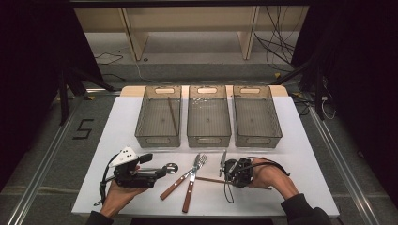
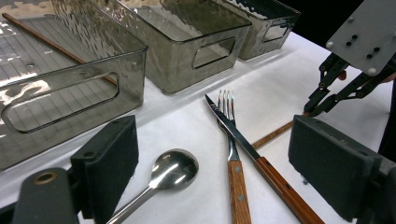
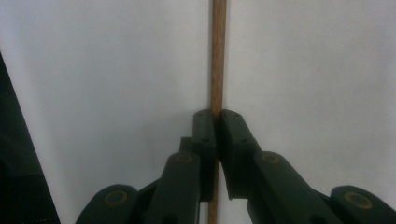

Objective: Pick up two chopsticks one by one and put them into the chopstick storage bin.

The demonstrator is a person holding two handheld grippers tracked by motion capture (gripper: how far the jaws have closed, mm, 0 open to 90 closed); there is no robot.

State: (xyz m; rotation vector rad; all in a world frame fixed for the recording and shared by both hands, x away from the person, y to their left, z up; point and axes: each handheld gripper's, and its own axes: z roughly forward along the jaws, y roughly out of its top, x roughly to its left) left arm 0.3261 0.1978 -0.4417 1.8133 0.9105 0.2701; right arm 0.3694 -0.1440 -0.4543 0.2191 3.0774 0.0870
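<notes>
Chopstick of thin brown wood (image 3: pixel 218 56) lies flat on the white tabletop (image 1: pixel 309 187) and is clamped between the two black jaws of the right gripper (image 3: pixel 218 116), whose pads meet on it; from the clamp the stick runs straight toward twelve o'clock in the right gripper view. From the high view the same stick reaches toward nine o'clock from the right gripper (image 1: pixel 231 172), near the table's six o'clock edge, with the person's right hand (image 1: pixel 267 176) behind the tool. The left gripper (image 1: pixel 162 171) sits at the seven o'clock side of the table in the person's left hand (image 1: pixel 119 192), its jaws spread wide and holding nothing. Between those jaws in the left gripper view lies a round-bowled steel spoon (image 2: pixel 175 168), untouched by either pad. At two o'clock of the spoon, a steel knife with a wooden handle (image 2: pixel 252 154) lies crossed over a wooden-handled steel fork (image 2: pixel 232 154). Three clear smoked-plastic rectangular bins (image 1: pixel 209 138) stand side by side toward twelve o'clock. The bin at the ten o'clock corner (image 1: pixel 158 138) contains a second brown wooden chopstick (image 1: pixel 172 115), lying along its floor.
</notes>
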